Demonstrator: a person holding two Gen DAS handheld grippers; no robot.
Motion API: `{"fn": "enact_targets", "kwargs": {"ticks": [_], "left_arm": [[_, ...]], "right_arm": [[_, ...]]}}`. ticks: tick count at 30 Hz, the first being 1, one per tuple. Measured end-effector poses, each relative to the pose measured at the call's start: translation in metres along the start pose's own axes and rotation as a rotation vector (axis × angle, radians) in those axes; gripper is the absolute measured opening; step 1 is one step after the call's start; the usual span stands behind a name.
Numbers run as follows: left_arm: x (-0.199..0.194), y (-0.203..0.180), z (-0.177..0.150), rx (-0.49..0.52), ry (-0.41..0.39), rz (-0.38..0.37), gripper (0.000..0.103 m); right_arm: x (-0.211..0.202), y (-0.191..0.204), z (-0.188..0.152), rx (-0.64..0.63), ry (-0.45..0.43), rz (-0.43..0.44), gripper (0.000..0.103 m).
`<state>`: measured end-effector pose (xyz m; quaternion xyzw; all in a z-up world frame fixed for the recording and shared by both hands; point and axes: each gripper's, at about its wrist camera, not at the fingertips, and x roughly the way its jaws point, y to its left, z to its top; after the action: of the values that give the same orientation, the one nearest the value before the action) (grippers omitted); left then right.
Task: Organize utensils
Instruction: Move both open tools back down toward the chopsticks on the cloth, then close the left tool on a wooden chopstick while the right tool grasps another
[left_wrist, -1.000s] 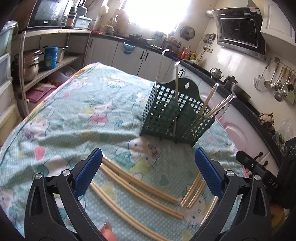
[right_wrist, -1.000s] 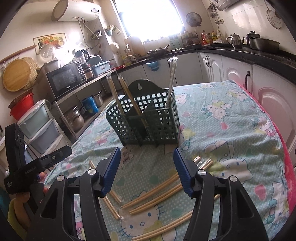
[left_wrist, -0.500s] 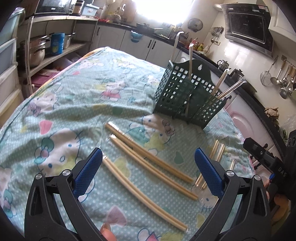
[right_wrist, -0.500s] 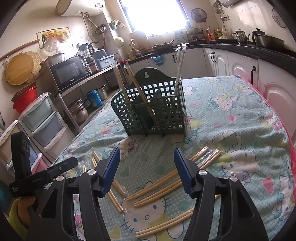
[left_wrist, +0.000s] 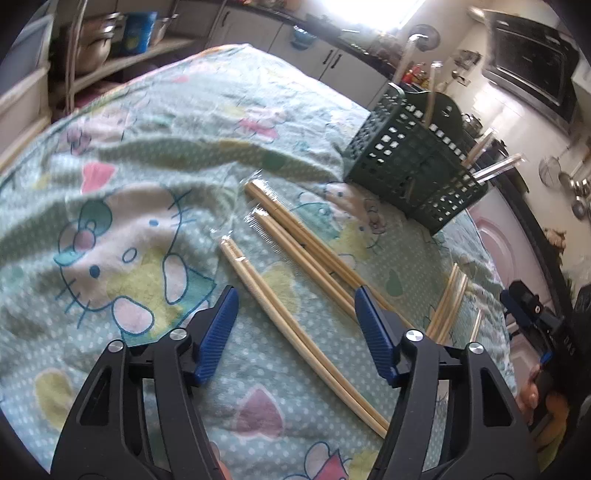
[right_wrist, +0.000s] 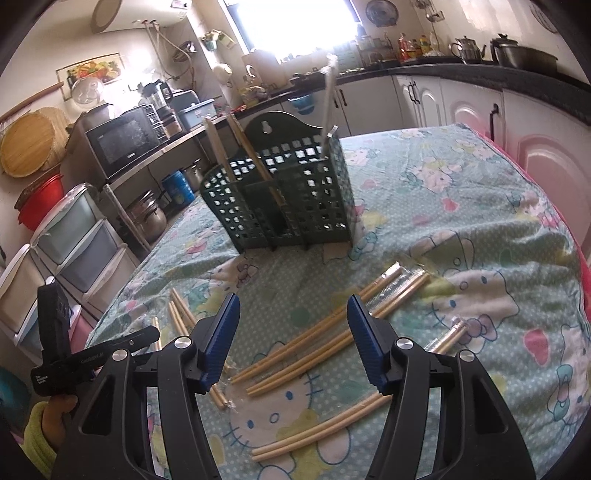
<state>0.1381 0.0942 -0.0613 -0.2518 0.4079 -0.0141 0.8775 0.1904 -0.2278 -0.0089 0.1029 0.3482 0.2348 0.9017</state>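
A counter draped in a cartoon-cat cloth fills both views. At its far side stands a green perforated utensil basket, upright, with several wrapped chopstick pairs already leaning in its compartments. On the cloth in front of it lie more pairs of wooden chopsticks in clear sleeves, well apart from the basket.

In the left wrist view three pairs lie roughly parallel, running from far left to near right. The nearest chopstick pair passes straight between the blue pads of the left gripper, its long axis slanting diagonally across the gap rather than square to it. The jaws have just been closing in, yet the pads stand clear of the wood on both sides, so nothing is pinched. The neighbouring pair lies just beyond, close to the right-hand pad.

The right gripper hovers nearer the middle of the counter, jaws partly spread and empty, with two pairs lying beyond its tips.

The left hand looks the better placed: its pair is already inside the jaws, while the right one has nothing between its pads. A slight roll to square the pads to the slanted sticks would likely help the grip.
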Motion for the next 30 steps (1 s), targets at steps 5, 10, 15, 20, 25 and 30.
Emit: {"fn": "enact_targets", "kwargs": {"ticks": [5, 10, 15, 20, 25, 30], "left_arm": [[0.005, 0.000, 0.006, -0.008, 0.000, 0.021, 0.050], [0.011, 0.000, 0.012, -0.007, -0.001, 0.068, 0.045], [0.016, 0.002, 0.018, -0.006, -0.005, 0.102, 0.035], [0.019, 0.005, 0.022, 0.002, -0.008, 0.128, 0.027], [0.020, 0.006, 0.024, 0.005, -0.010, 0.137, 0.021], [0.021, 0.009, 0.026, 0.000, -0.009, 0.133, 0.019]], "right_arm": [[0.005, -0.014, -0.001, 0.032, 0.025, -0.015, 0.058], [0.017, -0.032, 0.000, 0.080, 0.081, -0.049, 0.058], [0.032, -0.051, 0.005, 0.131, 0.125, -0.084, 0.057], [0.047, -0.067, 0.015, 0.187, 0.164, -0.099, 0.052], [0.060, -0.085, 0.022, 0.245, 0.196, -0.134, 0.049], [0.069, -0.100, 0.025, 0.296, 0.203, -0.131, 0.041]]}}
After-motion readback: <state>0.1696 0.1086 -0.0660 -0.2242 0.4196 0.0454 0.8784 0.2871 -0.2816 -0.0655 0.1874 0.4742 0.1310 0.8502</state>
